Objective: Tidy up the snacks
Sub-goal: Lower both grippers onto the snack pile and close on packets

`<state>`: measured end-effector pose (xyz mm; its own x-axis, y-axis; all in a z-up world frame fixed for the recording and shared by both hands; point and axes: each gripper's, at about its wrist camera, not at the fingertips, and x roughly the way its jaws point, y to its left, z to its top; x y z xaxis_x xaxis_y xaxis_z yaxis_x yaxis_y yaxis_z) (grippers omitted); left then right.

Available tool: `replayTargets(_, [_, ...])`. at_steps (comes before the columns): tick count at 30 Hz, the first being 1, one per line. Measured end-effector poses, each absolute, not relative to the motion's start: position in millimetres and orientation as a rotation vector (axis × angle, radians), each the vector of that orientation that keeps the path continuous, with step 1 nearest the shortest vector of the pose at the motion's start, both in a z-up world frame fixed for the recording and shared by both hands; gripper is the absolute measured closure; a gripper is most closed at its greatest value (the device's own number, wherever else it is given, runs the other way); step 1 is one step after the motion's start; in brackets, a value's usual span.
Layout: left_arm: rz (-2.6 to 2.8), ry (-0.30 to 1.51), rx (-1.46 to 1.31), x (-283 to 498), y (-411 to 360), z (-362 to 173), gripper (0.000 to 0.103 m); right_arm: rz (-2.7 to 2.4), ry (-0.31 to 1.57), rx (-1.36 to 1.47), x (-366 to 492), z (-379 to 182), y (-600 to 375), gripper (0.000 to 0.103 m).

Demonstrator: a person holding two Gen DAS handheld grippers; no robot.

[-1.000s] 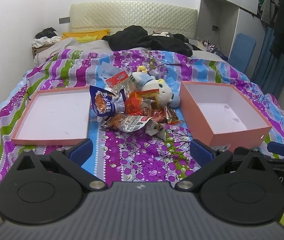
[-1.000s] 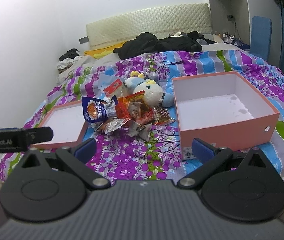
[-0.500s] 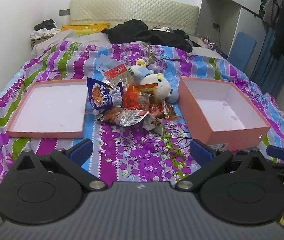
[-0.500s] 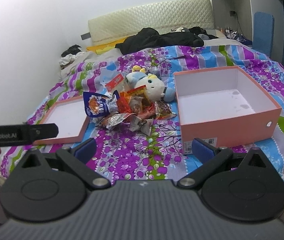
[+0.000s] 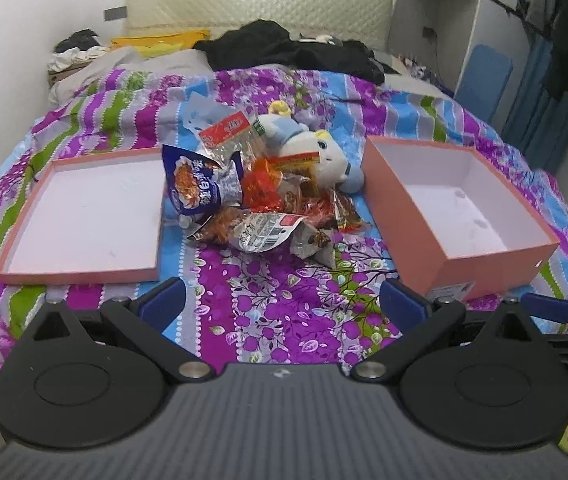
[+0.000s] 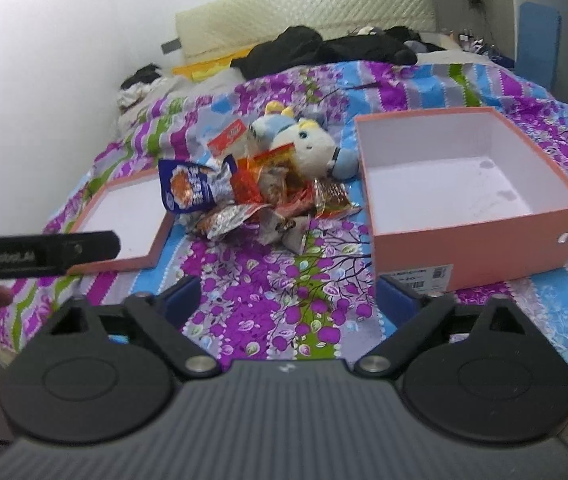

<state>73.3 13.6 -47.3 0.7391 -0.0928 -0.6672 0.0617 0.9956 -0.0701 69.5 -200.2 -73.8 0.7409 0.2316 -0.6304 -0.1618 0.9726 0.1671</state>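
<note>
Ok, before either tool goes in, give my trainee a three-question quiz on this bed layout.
1. True or false: the deep pink box already holds a snack.
2. Multiple choice: the blue snack bag lies nearest to A) the shallow pink lid, B) the deep pink box, C) the black clothes.
3. Fill in: the plush toy lies at the far side of the ____ pile.

Key
1. False: its white inside is bare.
2. A: it sits at the pile's left edge, beside the lid.
3. Snack: the snack pile sits between lid and box; left tool and right tool are both open, holding nothing.
</note>
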Motion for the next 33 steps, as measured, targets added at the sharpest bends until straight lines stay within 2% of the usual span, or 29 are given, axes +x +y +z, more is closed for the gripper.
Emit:
replayTargets(2, [-0.078,0.746,-0.031,87.1,14.7,-56.1,0.000,0.225,0.711,0.088,77.7,-79.6,-195.8,0.027])
replayTargets(5, [-0.048,0.783,-0.010,110.4,17.8,-70.3,0.000,0.235,0.717,0.088,94.0,-87.8,-189.5,0.029])
replayTargets(25, [-0.033,0.917,-0.188,285.4,76.2,-166.6,0.000,0.317,0.769,-0.055,230.8,-184.4,-149.6,0.030])
replayTargets(33, [-0.019,0.979,-0.205,343.8,83.7,-205.5,0.000,0.310,0.800,0.015,276.2,-213.4,-148.7,0.030])
